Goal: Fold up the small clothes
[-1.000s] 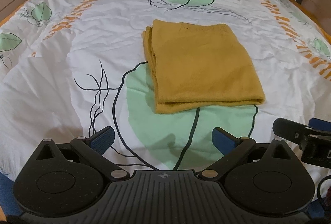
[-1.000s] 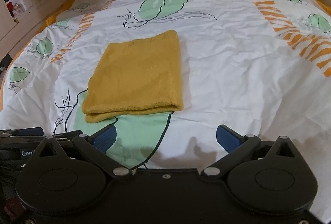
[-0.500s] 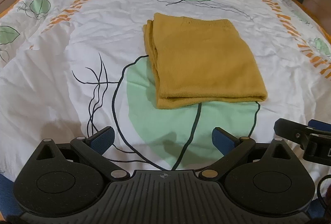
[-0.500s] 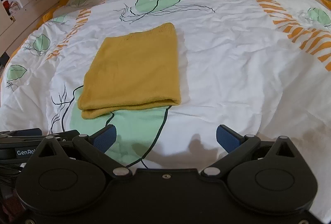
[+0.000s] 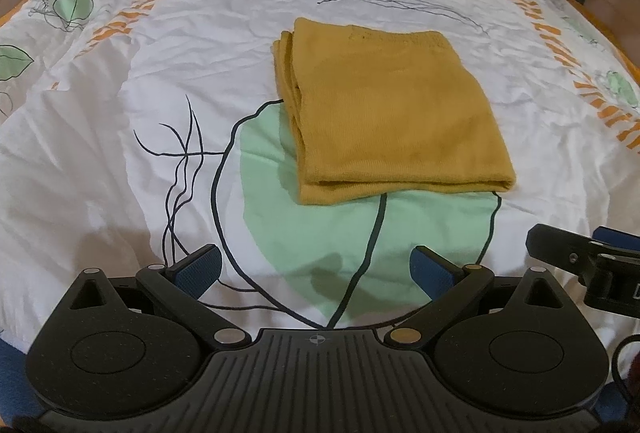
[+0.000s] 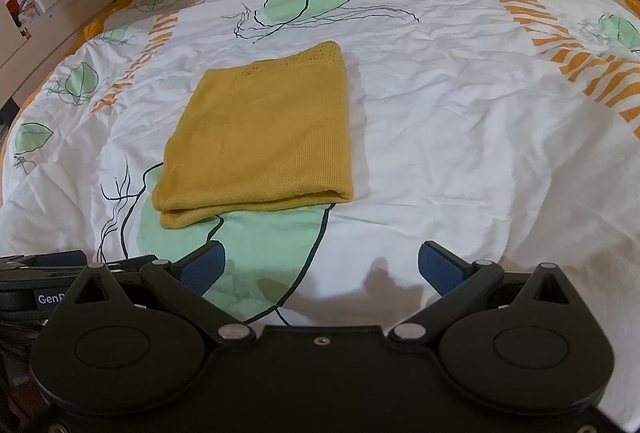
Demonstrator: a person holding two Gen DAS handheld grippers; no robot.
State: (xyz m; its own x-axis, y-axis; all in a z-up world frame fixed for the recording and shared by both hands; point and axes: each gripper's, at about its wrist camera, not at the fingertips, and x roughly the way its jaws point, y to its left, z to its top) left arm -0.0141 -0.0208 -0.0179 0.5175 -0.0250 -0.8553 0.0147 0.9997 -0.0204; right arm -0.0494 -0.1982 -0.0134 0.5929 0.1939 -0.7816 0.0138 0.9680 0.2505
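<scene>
Left wrist view: left gripper [image 5: 316,269] and right gripper [image 6: 320,267] hover level, fingers wide, empty; folded mustard knit garment [image 5: 392,113] lies ahead on leaf-print bedspread [image 5: 120,137].

Only one readable mark: white letters "GenR", cut off by the view, on the left hand-held gripper [image 6: 60,287] at the right wrist view's left edge.
</scene>
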